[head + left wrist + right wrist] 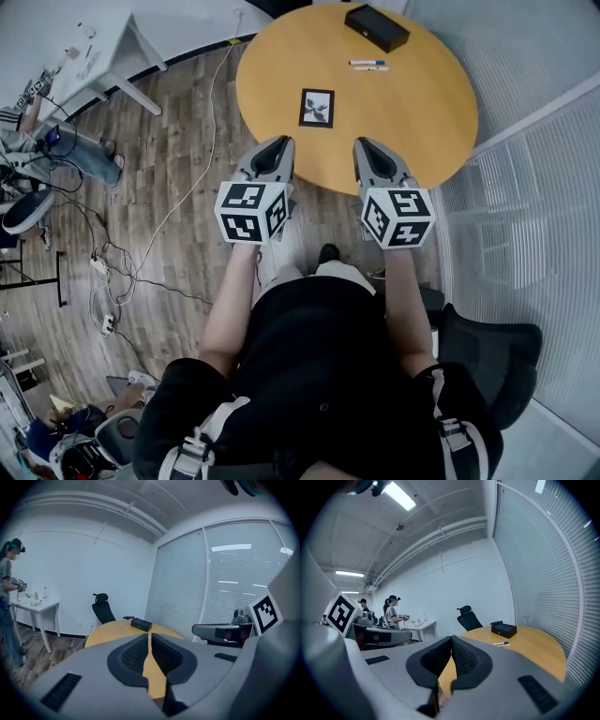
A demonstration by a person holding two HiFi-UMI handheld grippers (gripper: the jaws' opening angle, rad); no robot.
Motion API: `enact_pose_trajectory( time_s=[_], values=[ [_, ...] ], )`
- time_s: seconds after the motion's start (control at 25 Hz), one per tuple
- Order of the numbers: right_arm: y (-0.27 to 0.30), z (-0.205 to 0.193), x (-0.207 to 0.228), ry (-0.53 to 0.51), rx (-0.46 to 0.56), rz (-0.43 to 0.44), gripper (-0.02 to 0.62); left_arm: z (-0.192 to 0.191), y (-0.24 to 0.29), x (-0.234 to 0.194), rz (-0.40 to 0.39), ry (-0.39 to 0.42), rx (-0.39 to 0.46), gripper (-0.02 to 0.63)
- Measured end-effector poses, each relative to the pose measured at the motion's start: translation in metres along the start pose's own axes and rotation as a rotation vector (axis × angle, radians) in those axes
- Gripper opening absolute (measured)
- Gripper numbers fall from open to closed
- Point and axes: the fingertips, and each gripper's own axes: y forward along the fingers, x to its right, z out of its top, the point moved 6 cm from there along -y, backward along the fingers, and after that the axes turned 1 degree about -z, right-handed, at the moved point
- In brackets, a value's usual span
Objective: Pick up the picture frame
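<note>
Both grippers hover side by side at the near edge of the round wooden desk; the left gripper has its fingers pressed together, nothing between them; the right gripper matches it, fingers closed tip to tip and empty; the picture frame lies flat on the desk just beyond the two grippers, roughly between their lines, a dark border round a black-and-white print, touched by neither; further back, near the far edge, sits a black box, lid shut, so what it holds cannot be seen; between box and frame lie two pens, side by side, well apart from the frame; nothing rests on top of the box; beyond the desk, in the left gripper view, a black office chair stands against the white wall; off to the left a white side table stands on the wood floor
</note>
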Motion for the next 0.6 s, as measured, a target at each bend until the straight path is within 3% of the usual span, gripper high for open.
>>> enact_pose_trajectory(
  time_s=[0.6],
  values=[
    [0.03, -0.032, 0.052, 0.041, -0.112, 0.049, 0.035, -0.03, 0.06, 0.012, 0.034, -0.042, -0.094, 0.038]
  ],
)
